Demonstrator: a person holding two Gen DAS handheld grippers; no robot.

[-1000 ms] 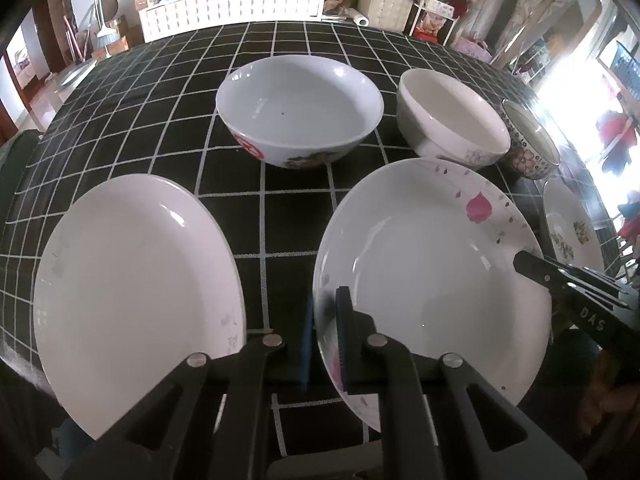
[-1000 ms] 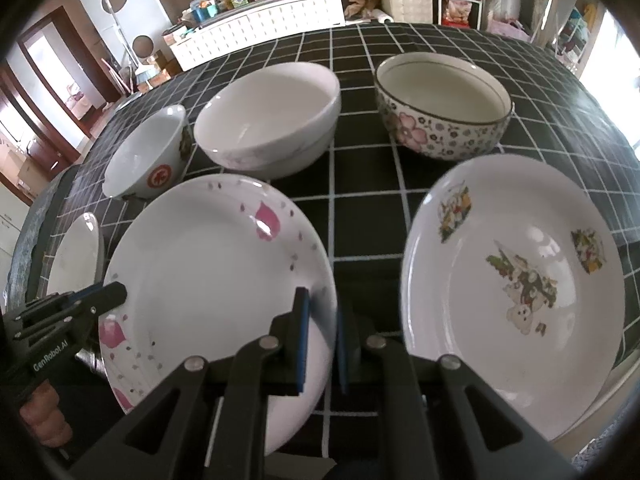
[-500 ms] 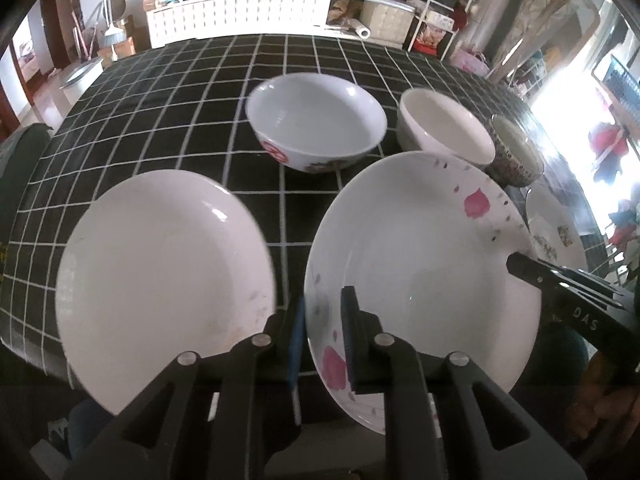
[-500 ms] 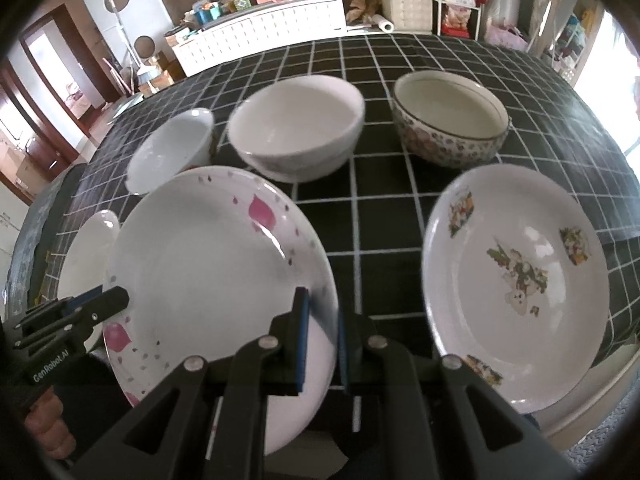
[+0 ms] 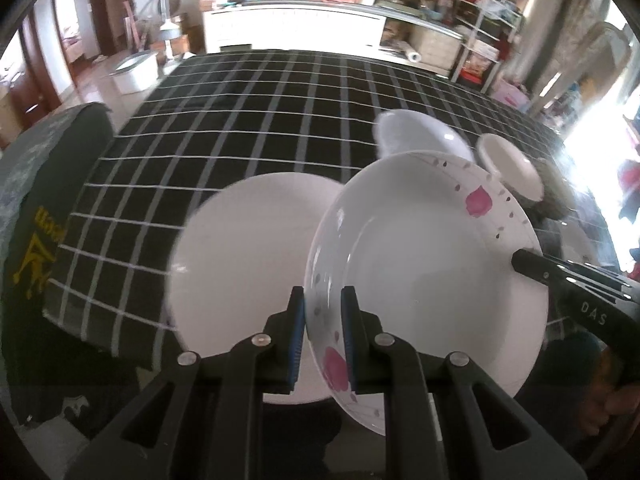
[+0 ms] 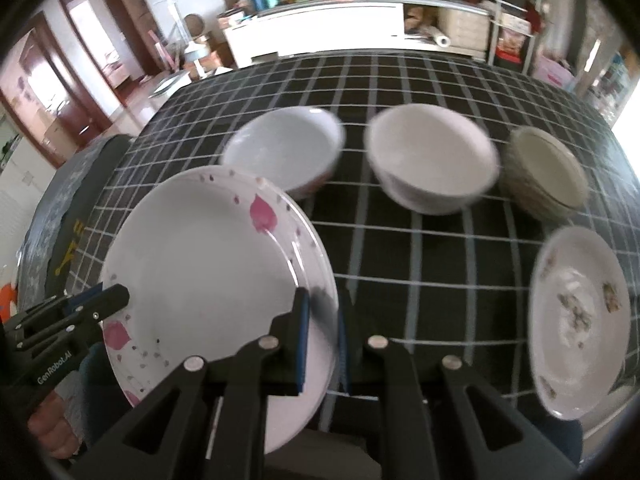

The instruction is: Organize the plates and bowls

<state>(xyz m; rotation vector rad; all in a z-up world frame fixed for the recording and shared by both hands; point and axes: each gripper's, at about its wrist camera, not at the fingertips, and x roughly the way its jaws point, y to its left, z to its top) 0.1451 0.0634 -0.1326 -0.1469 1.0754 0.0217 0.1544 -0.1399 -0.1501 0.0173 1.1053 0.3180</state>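
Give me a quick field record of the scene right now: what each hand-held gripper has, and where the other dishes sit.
left hand-held gripper: shut on the petal plate, near-left rim
right hand-held gripper: shut on the same plate, right rim
petal plate: held off the cloth, tilted
plain white plate: on the checked tablecloth, left of and partly behind the held plate
bowls: three in a row behind, white bowl, white bowl, patterned bowl
flower plate: on the cloth at right, near the edge

Lived-in home: checked tablecloth (image 5: pixel 248 128) with bowls (image 6: pixel 432 160), cluttered white cabinet (image 5: pixel 296 28) behind, shelves (image 6: pixel 512 20) of household goods, wooden doorway (image 6: pixel 76 60).
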